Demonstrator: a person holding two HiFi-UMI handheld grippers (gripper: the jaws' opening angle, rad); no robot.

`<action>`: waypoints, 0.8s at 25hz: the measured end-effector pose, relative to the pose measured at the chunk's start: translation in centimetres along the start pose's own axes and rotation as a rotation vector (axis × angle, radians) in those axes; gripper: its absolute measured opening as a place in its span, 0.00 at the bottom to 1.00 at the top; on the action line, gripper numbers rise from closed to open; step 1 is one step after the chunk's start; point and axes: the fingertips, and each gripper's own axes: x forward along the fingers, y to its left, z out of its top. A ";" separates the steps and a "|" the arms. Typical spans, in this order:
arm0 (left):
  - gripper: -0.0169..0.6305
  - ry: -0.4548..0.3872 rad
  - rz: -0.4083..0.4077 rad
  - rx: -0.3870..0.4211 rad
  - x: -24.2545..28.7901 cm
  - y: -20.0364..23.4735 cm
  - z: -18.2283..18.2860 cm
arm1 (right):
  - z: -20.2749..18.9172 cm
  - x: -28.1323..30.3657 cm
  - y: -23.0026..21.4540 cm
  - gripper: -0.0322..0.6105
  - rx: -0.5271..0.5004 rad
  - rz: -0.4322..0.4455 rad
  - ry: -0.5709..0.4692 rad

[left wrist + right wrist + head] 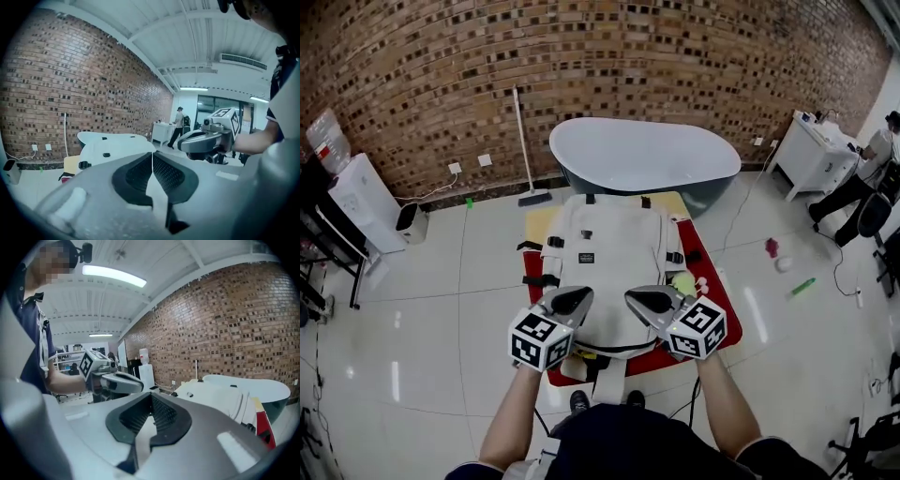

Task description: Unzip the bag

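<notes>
Bathtub (644, 155): white, against the brick wall (487, 66).
Mat (727, 314): red and yellow, on the floor in front of the tub.
Bag (614, 248): pale fabric backpack, flat on the mat. Likely soft, light and apt to slide. Steady the cloth beside the zip and pinch the pull, which is too small to make out.
Left tool (572, 300), right tool (652, 300): jaws together, empty, above the bag's near end.

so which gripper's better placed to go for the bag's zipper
Neither clearly: left gripper and right gripper both hover shut and empty, mirrored over the backpack's near end, and no zipper pull shows.
</notes>
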 end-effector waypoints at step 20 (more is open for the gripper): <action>0.03 -0.175 0.008 -0.031 0.8 -3.7 5.4 | 5.9 -1.6 0.5 0.06 -0.015 -0.096 -0.215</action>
